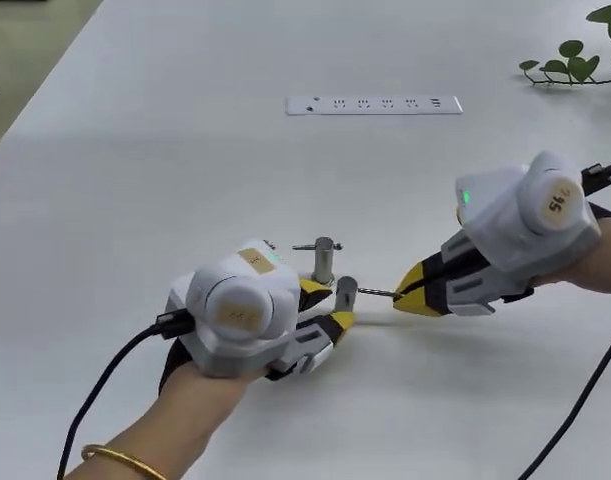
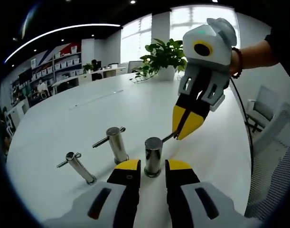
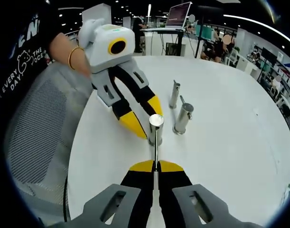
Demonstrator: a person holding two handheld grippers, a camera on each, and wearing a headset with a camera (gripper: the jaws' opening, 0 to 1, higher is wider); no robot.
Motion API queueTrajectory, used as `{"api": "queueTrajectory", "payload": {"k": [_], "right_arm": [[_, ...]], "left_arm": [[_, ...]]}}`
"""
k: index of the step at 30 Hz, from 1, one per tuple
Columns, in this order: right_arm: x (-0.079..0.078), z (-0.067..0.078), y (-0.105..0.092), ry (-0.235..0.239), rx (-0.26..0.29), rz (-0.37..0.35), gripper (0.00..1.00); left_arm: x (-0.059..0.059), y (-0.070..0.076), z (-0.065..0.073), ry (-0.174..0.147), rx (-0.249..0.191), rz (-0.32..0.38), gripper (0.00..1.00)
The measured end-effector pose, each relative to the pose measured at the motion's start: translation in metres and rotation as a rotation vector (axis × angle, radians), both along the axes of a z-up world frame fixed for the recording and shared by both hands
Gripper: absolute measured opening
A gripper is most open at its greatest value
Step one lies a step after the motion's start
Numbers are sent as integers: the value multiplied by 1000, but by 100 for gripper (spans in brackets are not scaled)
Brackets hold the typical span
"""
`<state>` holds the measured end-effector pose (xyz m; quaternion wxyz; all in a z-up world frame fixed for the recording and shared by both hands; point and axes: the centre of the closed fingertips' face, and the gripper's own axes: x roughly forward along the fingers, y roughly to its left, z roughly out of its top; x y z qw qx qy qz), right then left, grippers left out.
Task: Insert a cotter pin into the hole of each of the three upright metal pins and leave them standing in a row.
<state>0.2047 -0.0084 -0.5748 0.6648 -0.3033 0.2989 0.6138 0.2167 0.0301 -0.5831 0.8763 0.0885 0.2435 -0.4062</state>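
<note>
Cotter pin (image 1: 375,292) clenched in right tongs (image 1: 401,297), left tongs (image 1: 337,305) flanking metal pin (image 1: 345,292), grip unclear, shirt (image 3: 21,71) "EVERY DAY"

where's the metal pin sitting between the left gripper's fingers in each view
Head view: metal pin low centre, left of the held cotter pin.
Left gripper view: bottom centre, between its own yellow fingers.
Right gripper view: centre, just above its own fingers.
Shared landmark: the neighbouring pin with a cotter pin already through it.

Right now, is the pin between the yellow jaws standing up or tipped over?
Standing up. The pin rests on its base on the table, straight between the left gripper's jaws, flat top facing up.
</note>
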Motion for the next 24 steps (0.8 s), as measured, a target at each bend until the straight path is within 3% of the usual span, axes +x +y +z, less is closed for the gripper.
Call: {"api": "queueTrajectory", "payload": {"k": [12, 22, 24], "right_arm": [[1, 5, 3, -7, 22, 0, 0], [0, 4, 7, -20, 2, 33, 0], [1, 5, 9, -41, -14, 55, 0]], "left_arm": [[4, -3, -8, 18, 5, 32, 13], [5, -3, -10, 17, 9, 26, 12], [5, -3, -10, 15, 9, 24, 12]]}}
